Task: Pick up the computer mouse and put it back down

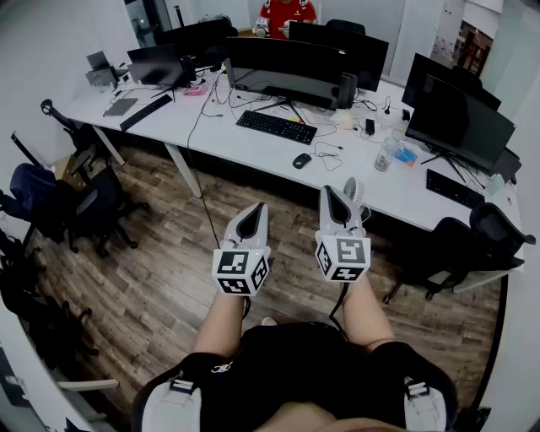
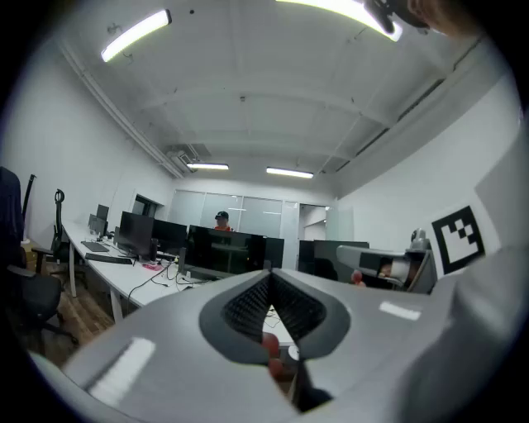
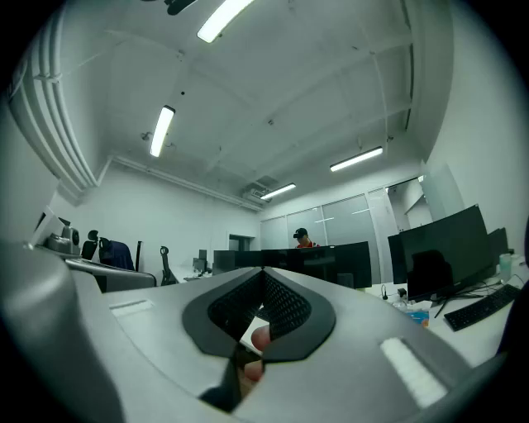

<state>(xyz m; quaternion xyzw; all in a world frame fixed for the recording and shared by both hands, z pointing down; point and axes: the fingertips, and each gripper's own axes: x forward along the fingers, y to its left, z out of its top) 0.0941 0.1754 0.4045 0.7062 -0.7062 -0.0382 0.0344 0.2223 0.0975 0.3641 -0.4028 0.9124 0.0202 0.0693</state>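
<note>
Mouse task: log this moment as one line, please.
mouse: on desk, not held | left gripper: shut, empty | right gripper: shut, empty | both: over floor, short of desk

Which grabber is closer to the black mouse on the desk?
Right. The right gripper hangs short of the mouse, slightly right; the left gripper is farther back, to its left.

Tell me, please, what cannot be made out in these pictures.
- Mouse: head view, too small to show its buttons or whether it is corded; not to be found in either gripper view.
- Person in red: head view, cut off by the top edge and hidden below by a monitor.
- Chair: head view, cut off by the left edge.
</note>
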